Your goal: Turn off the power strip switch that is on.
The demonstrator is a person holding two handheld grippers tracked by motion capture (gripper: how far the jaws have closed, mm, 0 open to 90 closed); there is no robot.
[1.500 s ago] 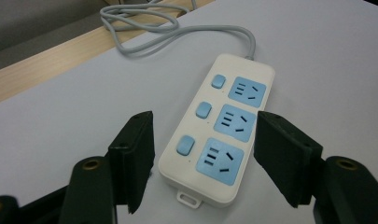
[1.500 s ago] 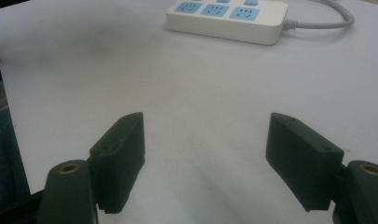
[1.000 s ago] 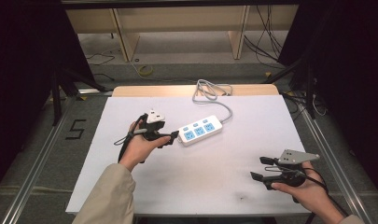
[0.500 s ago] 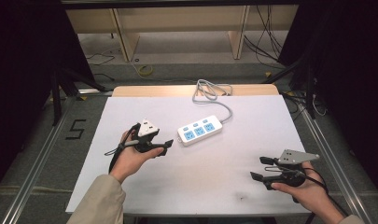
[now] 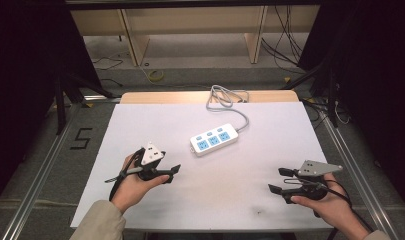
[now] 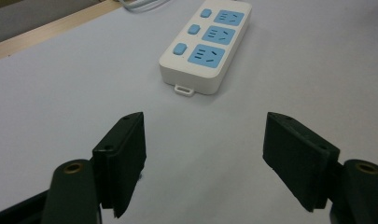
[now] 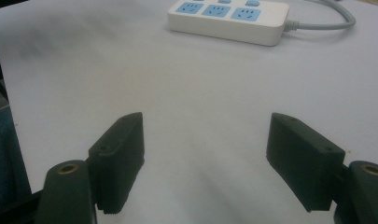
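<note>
White rectangular worktop [image 5: 140, 125], wood edge along far side. White plastic power strip with 3 blue sockets and 3 blue switches [image 5: 214, 141] lies flat near centre, angled; its grey cord [image 5: 230, 100] loops toward the far edge.

Left claw [image 5: 174, 172] held low over the near-left worktop, pointing toward the strip, well apart from it. Jaws spread wide, nothing between them; in the left gripper view the strip [image 6: 206, 44] sits beyond the gap, near end with a small tab facing the jaws.

Right claw [image 5: 277, 180] at near-right, jaws gaping wide, empty. In the right gripper view the strip [image 7: 228, 16] lies far ahead, cord [image 7: 319, 23] leaving to the right.
</note>
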